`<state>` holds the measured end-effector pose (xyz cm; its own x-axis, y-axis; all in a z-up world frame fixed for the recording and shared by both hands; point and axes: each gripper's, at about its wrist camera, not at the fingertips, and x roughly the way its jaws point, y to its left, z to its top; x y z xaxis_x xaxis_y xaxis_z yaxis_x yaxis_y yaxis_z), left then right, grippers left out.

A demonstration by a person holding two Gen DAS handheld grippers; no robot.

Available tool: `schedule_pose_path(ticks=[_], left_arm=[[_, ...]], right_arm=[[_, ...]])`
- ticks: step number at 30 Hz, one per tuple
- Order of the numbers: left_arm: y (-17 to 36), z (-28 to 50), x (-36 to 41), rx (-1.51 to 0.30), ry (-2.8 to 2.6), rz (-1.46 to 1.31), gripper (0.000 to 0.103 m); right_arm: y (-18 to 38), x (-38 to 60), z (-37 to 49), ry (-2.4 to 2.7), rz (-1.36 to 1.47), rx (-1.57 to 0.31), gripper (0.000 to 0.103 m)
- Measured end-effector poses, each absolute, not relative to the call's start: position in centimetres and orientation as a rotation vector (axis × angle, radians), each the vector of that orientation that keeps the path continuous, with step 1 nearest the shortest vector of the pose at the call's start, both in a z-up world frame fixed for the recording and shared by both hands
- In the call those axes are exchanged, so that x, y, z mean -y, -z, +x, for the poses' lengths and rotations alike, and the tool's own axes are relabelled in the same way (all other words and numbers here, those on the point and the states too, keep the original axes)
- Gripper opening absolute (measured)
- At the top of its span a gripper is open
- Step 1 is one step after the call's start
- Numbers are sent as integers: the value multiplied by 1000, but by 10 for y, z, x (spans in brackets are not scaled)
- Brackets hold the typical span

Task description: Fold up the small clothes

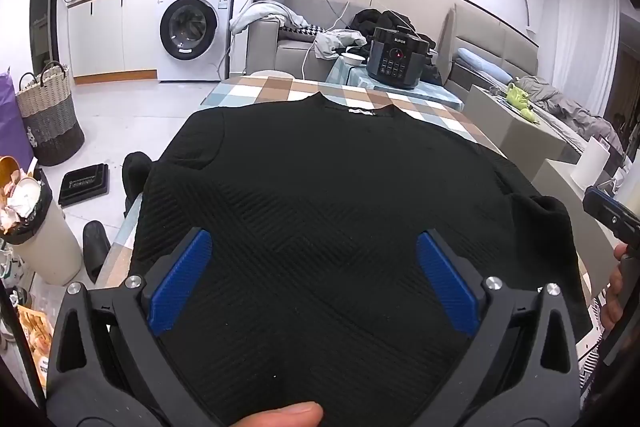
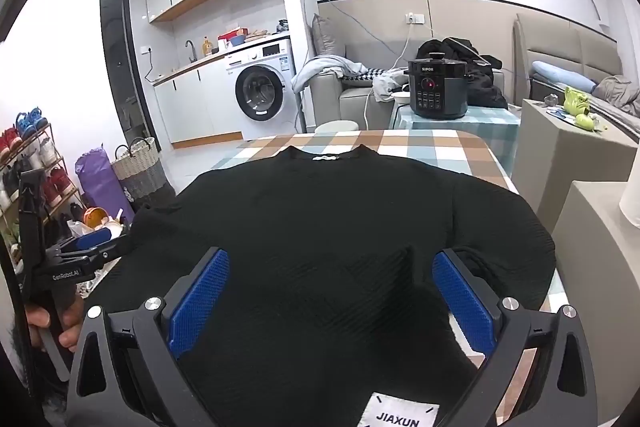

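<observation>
1. Blue pads (image 1: 180, 283) of our left gripper (image 1: 314, 281) stand spread wide above the near hem of the black sweater (image 1: 340, 187), pinching nothing.
2. Our right gripper (image 2: 332, 297) is likewise spread wide over the same hem, with nothing between its pads (image 2: 200, 303); a white label (image 2: 398, 413) reading JIAXUN sits at the near edge.
3. We see the sweater lying flat on the checked tablecloth (image 2: 420, 147), neck (image 2: 326, 155) away from us, both sleeves draped toward the table's sides.
4. We judge it soft and limp, a ribbed knit with some bulk: light enough for one pinch, but it will sag and stretch if lifted from a single point.
5. We think the knit should grip well on the textured pads, so slipping seems unlikely; snagging the weave is the likelier risk.
6. We would take hold at a shoulder seam and the hem corner below it, one gripper each, and carry that side inward.
</observation>
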<state>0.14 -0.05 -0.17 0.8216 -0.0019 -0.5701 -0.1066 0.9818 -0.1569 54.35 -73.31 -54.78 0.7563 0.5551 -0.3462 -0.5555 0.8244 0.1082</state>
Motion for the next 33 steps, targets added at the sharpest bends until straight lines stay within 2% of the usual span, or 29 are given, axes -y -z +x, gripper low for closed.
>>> schedule_pose_path(ticks=[18,33], left_arm=[[-9,-2,-4,-597,-55,-188,102],[6,8,5,-653,-32,-184,102]], right_arm=[[546,733,541,-609,5,-382,103],[557,723,553,-541,-3,-469,103]])
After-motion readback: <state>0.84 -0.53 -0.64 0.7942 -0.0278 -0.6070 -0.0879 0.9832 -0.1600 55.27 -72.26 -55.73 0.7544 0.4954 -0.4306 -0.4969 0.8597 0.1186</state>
